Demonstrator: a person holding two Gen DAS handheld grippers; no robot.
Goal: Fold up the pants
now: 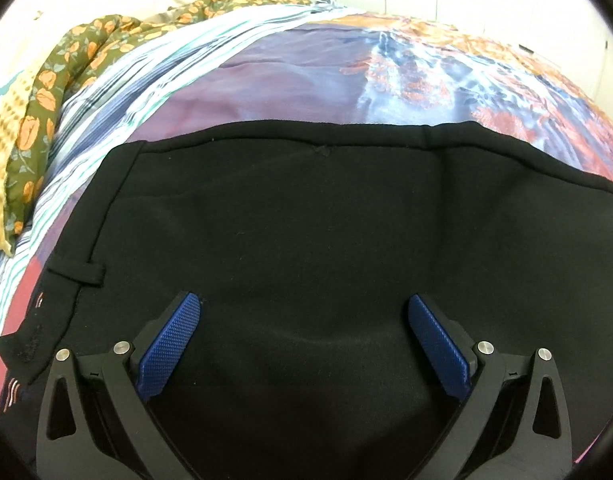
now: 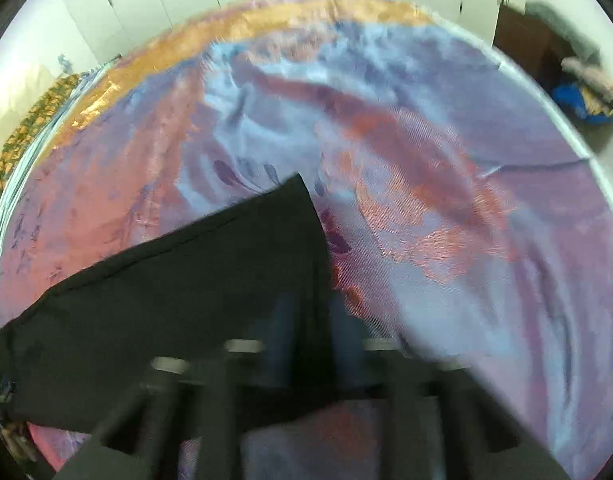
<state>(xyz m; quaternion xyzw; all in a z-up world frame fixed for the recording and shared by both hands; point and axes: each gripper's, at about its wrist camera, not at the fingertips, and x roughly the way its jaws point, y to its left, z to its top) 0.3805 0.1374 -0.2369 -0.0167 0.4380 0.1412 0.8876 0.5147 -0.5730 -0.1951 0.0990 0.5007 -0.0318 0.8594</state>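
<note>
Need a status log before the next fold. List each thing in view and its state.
black pants: spread flat on the bed, one end lifted by the right gripper
left gripper: open, over the pants
right gripper: blurred, shut on black pants
bedspread: lying smooth under the pants
floral quilt: bunched at the bed's edge

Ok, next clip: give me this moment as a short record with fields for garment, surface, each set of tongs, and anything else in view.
garment: black pants, spread flat, belt loop visible at their left edge
surface: bed with a purple, blue and orange printed sheet
left tongs: open, blue pads apart over the pants, holding nothing
right tongs: blurred; they look nearly closed at the edge of the pants, but a grip cannot be confirmed
other: green floral cloth bunched at the bed's far left
image quality: right wrist view motion-blurred
</note>
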